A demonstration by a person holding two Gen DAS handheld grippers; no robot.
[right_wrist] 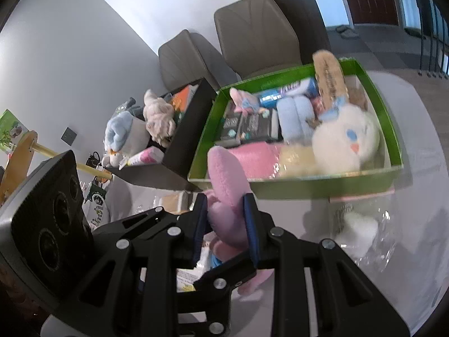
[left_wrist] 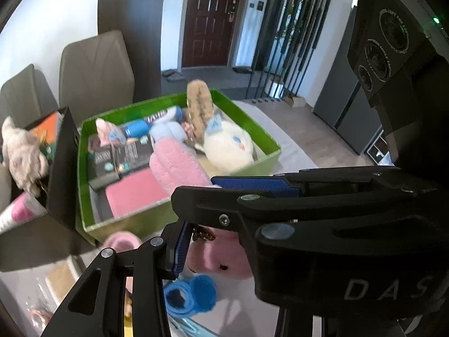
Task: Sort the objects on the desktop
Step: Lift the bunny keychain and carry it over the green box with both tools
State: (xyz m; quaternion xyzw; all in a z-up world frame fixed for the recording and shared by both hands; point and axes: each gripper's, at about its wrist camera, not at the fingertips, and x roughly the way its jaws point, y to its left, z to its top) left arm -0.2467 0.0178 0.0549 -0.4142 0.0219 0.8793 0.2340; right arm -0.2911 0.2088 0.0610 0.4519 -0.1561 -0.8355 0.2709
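I am holding one pink plush toy point(right_wrist: 227, 185) between both tools, just in front of the green box point(right_wrist: 393, 129) on the counter point(right_wrist: 421, 196). My right tool point(right_wrist: 226, 216) is clamping its long ear between the blue pads. My left tool point(left_wrist: 193, 213) is clamping the toy's body point(left_wrist: 219, 255), a small gold chain point(left_wrist: 202, 236) showing beside the pad.

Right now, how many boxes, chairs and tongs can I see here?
Boxes: 2, the green box and the black box.
Chairs: 2, the near chair and the far chair.
Tongs: 2, the left tongs and the right tongs.
Total: 6.
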